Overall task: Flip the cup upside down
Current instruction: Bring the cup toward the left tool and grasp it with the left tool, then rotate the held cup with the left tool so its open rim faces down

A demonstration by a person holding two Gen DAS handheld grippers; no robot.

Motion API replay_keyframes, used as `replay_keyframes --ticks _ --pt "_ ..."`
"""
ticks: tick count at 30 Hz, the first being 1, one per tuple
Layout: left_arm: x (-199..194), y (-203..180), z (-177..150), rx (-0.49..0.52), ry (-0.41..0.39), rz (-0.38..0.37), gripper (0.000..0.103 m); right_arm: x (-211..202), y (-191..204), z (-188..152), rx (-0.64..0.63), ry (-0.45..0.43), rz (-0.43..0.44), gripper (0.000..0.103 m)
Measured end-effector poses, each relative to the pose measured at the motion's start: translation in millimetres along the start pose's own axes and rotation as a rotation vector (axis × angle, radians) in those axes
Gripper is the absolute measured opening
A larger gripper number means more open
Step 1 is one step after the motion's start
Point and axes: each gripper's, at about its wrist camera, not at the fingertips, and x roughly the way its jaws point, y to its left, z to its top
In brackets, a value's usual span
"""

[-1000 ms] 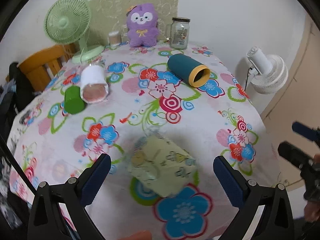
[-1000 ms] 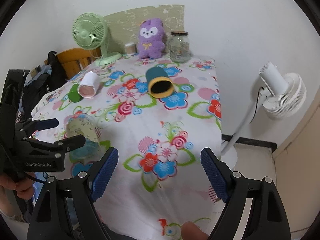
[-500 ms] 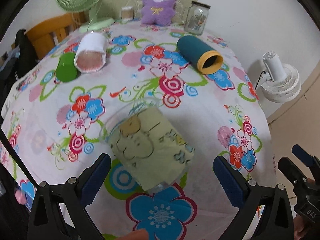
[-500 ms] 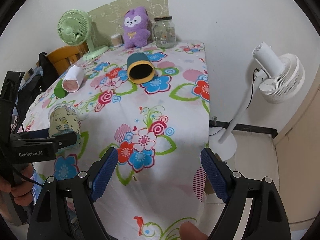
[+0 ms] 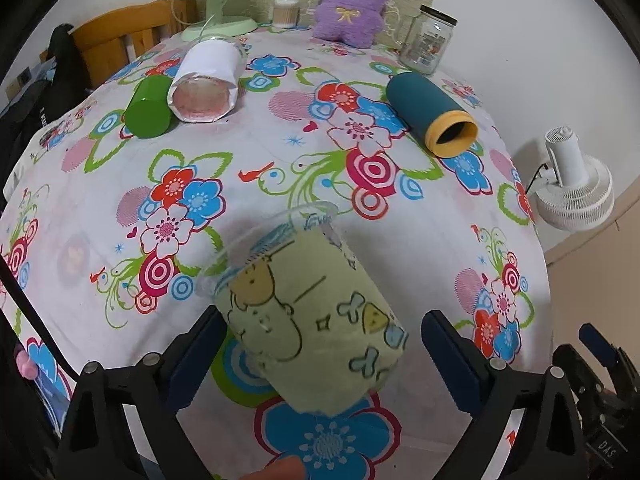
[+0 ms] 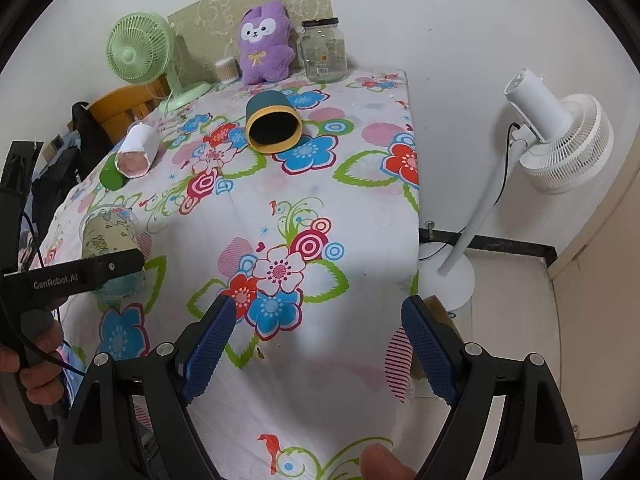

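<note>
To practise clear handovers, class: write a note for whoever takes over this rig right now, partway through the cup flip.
Left tongs: open, straddling the pale green cartoon cup, not clamped.
Right tongs: open, empty, over the near table edge.
Cup: on the floral tablecloth, apparently mouth up.
Done: left tongs lined up on the cup.
Left: close, lift, turn the cup over, set it down on its rim.

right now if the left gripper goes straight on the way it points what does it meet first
Probably the pale green cartoon cup. It stands directly ahead between the open fingers of the left gripper, nothing before it. How near it is I cannot judge.
</note>
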Motion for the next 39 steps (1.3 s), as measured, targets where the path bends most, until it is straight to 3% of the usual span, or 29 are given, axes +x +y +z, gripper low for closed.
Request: replay_keyframes --ticks 8,26,35,39 --pt "5.9 13.9 3.9 -0.054 0.018 -0.025 0.085 6.2 3.4 1.7 -0.004 0.016 -0.002 0.086" --pt "2.3 28.7 0.4 -0.076 0.019 -0.080 0.073 16.2 15.7 3.7 -0.006 0.029 0.015 0.086" --pt "-1.0 40.0 6.0 0.014 0.050 -0.054 0.072 21.3 18.2 1.4 -0.001 0.027 0.030 0.086" --pt "-6.5 43.9 11.9 0.098 0.066 -0.017 0.072 22.2 19.3 0.7 0.006 0.025 0.043 0.086"
